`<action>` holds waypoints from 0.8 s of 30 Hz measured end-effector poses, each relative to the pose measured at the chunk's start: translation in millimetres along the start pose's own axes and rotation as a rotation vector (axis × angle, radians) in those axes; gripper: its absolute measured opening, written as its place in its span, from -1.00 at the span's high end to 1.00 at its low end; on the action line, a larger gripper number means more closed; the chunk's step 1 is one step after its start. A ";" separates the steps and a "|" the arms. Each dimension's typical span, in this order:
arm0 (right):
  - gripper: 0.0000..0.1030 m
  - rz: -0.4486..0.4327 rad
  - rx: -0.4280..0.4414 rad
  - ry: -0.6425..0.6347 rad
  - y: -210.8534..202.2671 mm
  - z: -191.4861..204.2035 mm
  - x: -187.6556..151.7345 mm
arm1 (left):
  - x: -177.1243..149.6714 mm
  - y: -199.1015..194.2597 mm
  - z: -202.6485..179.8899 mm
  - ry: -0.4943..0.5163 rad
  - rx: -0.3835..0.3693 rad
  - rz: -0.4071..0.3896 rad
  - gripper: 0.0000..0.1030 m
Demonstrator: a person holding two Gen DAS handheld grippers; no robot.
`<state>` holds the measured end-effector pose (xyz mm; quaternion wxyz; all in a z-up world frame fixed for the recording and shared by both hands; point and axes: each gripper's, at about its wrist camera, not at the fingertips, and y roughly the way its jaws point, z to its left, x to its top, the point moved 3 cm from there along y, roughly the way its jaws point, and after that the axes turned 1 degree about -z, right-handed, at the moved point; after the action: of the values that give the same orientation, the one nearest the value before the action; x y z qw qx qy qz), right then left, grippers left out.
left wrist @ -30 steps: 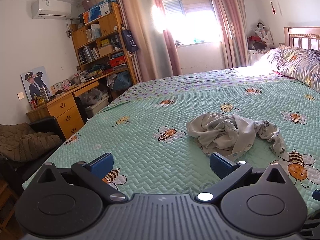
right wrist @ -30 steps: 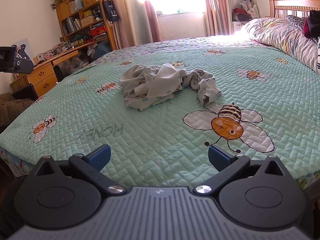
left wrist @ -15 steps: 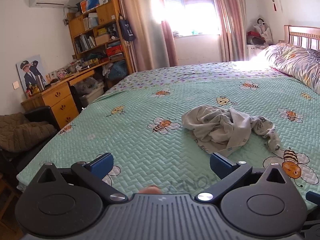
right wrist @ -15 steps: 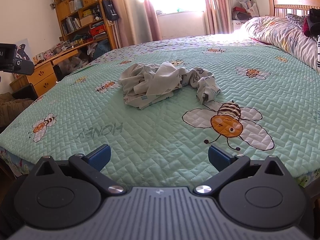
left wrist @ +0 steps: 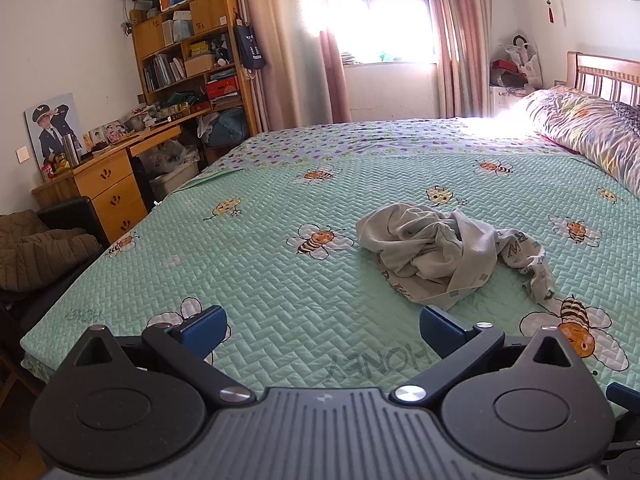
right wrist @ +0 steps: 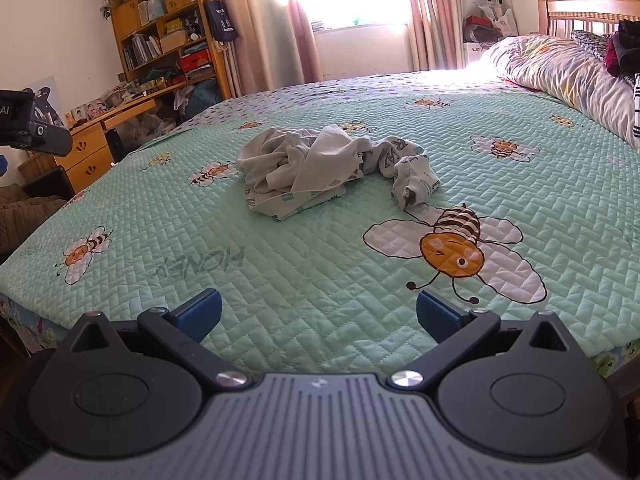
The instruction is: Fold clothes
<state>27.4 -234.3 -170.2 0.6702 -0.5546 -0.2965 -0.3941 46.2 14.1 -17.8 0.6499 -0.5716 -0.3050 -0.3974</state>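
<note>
I see a mint-green quilted bedspread (left wrist: pixel 260 280) printed with cartoon bees, and the stitched word "HONEY" reads upside down from my side, near the bed's front edge. In the right wrist view the same word sits left of a large orange bee (right wrist: pixel 454 250).

A crumpled off-white cotton garment with grey printed letters (left wrist: pixel 436 252) lies in a heap on the bedspread near the middle of the bed. On its trailing part I can read "R" and "W"; the rest of the lettering is folded away. Small blue-green squares mark its lower hem.

My left tongs (left wrist: pixel 320 330) are released, blue pads wide apart, holding nothing. They hover over the front edge of the bed, and the garment lies ahead and to the right of them, well apart. My right tongs (right wrist: pixel 318 314) are likewise released and empty, and the garment (right wrist: pixel 320 170) lies ahead of them, slightly left of centre, well apart.

The heap's long axis runs left to right across both views. The bulky bunched part is on the left, and a narrower twisted length trails right and bends toward me, ending just beside the large bee.

A wooden bookshelf (left wrist: pixel 192 52) and a desk (left wrist: pixel 108 184) stand at the left wall; lettering there is too small to read.
</note>
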 end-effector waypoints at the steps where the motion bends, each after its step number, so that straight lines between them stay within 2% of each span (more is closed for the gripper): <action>1: -1.00 0.001 0.000 0.000 0.3 0.1 0.1 | 0.2 0.7 0.4 -0.004 -0.004 0.002 -0.99; 5: -1.00 0.005 0.001 -0.005 1.0 0.7 0.6 | -0.1 5.6 0.6 -0.014 -0.023 0.012 -0.99; 9: -1.00 -0.010 0.003 -0.002 -1.2 -1.2 6.4 | 0.1 13.6 0.7 -0.044 -0.077 0.024 -0.97; 15: -1.00 -0.034 -0.007 0.034 4.8 -8.9 20.9 | 0.8 48.1 -8.4 -0.089 -0.162 0.074 -0.52; 19: -1.00 -0.033 -0.019 0.058 17.4 -18.4 29.9 | 3.5 78.5 -23.3 -0.053 -0.137 0.123 -0.50; 24: -1.00 -0.024 -0.025 0.085 43.4 -30.2 45.7 | 1.1 118.8 -34.5 -0.079 -0.201 0.194 -0.50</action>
<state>86.9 -269.6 -160.4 0.6706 -0.5421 -0.2695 -0.4288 147.6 -16.4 -81.9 0.6124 -0.6757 -0.2325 -0.3383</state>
